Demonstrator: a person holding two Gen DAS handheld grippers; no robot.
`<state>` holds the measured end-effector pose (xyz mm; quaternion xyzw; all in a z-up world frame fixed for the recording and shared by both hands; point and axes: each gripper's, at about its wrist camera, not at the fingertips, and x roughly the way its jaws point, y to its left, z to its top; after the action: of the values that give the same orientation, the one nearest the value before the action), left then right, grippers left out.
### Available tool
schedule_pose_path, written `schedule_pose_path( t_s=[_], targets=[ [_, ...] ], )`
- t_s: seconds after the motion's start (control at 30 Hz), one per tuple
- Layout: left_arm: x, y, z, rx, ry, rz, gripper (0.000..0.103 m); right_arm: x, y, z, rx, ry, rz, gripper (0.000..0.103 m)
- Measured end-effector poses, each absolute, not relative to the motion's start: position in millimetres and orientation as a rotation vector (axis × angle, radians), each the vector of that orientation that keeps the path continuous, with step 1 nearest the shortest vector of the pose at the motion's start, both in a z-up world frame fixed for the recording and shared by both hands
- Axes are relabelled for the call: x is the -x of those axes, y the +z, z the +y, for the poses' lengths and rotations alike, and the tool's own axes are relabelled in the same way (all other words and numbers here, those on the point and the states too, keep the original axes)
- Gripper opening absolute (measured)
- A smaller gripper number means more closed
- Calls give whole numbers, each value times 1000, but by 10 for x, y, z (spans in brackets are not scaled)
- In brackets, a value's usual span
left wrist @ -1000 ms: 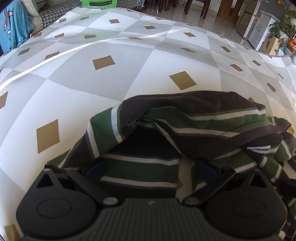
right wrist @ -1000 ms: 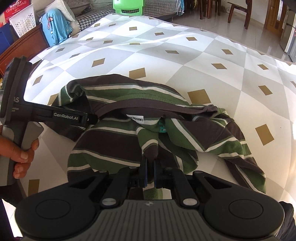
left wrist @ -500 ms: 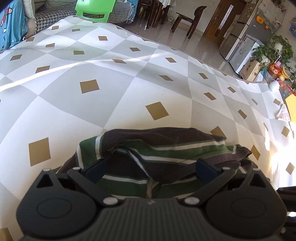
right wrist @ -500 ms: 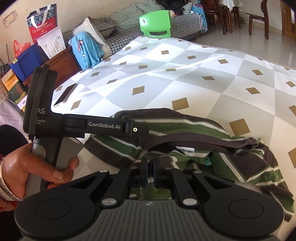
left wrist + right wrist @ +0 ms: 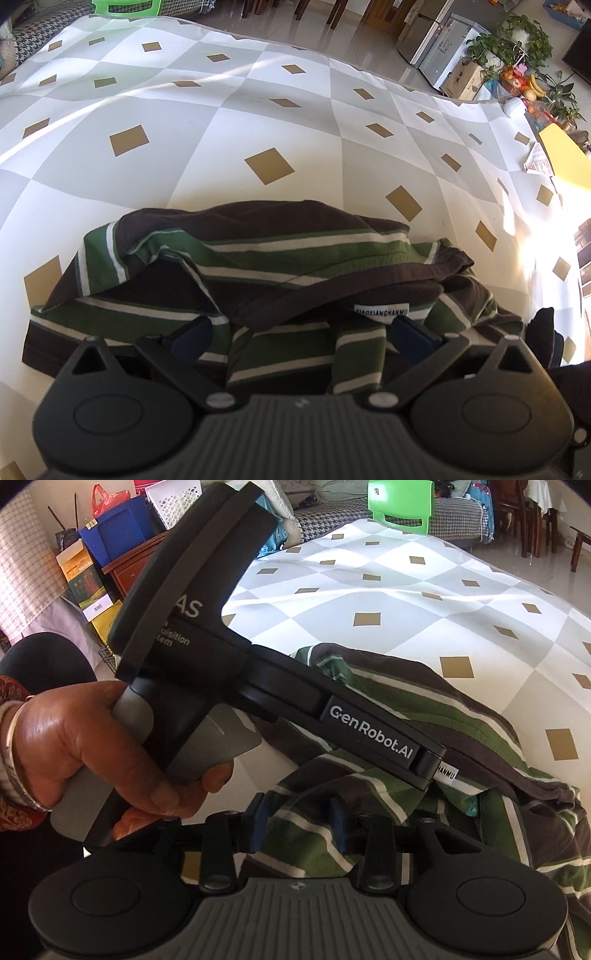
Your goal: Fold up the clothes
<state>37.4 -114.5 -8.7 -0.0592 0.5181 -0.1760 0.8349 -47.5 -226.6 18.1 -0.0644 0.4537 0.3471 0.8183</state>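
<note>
Right tool (image 5: 299, 825): jaws have just been opening, pads parted, striped cloth between them but not pinched. Left tool (image 5: 299, 334): jaws spread wide over the shirt (image 5: 258, 266), gripping nothing. The shirt lies bunched on the bed (image 5: 221, 122), near its front edge. Soft, light knit, likely to drape and slide; best taken at a hem or shoulder seam, both layers pinched, beside the collar label (image 5: 380, 309).
</note>
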Motion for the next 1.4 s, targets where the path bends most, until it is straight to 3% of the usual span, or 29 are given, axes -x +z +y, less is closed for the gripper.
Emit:
schedule_pose_path(
  t_s=[0.77,1.07,1.1,1.23,1.33,1.4],
  targets=[
    [-71,-247,-1297,-46,-406,1128,103,169,-256,-2845,34,303,1114,48],
    [-61,-288,-1225,-77,-359,1101,103,178,-376,-2615,97,308,1051,54],
    [-59,-289,-1220,-78,-357,1096,103,191,-385,-2587,119,307,1042,53],
    [-58,-287,-1207,-83,-340,1078,101,227,-387,-2521,227,272,1012,22],
    [-71,-296,-1181,-89,-310,1068,97,220,-373,-2562,250,243,1014,6],
    [-86,-309,-1161,-100,-287,1063,96,233,-370,-2575,281,230,1010,2]
  ],
)
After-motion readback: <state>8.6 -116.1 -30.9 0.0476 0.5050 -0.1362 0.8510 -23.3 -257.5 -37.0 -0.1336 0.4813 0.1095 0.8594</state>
